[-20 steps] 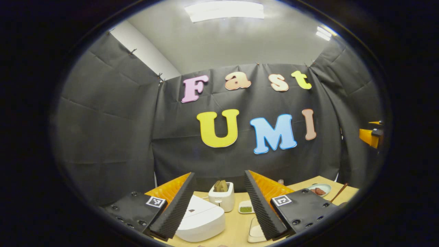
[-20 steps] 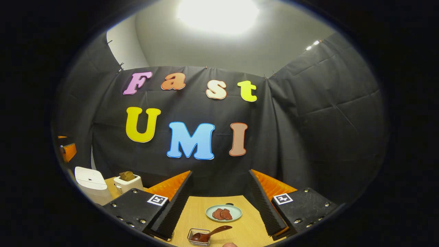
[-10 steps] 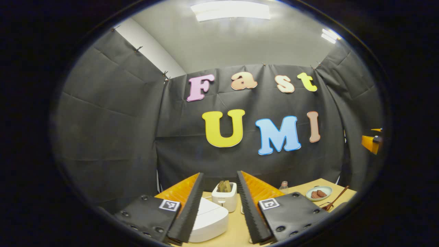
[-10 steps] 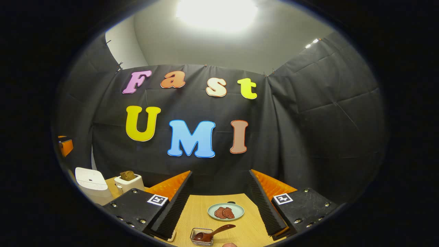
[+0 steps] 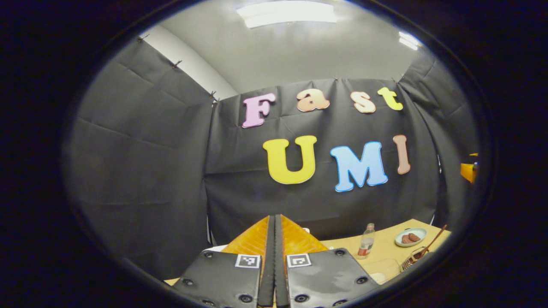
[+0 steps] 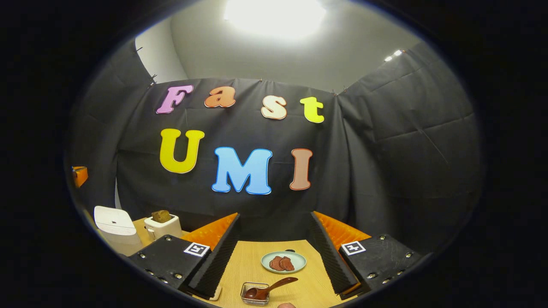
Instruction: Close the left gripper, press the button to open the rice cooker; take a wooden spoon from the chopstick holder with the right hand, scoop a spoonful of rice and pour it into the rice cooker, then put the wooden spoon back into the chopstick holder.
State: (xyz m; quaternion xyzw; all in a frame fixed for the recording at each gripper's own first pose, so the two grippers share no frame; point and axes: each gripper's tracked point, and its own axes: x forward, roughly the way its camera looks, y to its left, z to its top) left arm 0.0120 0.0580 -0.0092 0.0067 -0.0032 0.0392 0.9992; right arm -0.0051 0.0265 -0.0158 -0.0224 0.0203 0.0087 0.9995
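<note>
Left tool point(image 5: 274, 256): fingers pressed together, nothing between them, raised above the counter point(image 5: 387, 244). Rice cooker point(image 6: 113, 222), lid down, sits at the counter's far left, toaster point(image 6: 161, 225) just beside it. Right tool point(image 6: 274, 252): fingers wide apart, empty. Wooden spoon point(image 6: 267, 288) rests in the chopstick holder point(image 6: 254, 294) near a plate point(image 6: 283, 262).

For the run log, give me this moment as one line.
left gripper: shut, empty | right gripper: open, empty | rice cooker: lid closed | wooden spoon: in chopstick holder, untouched
</note>
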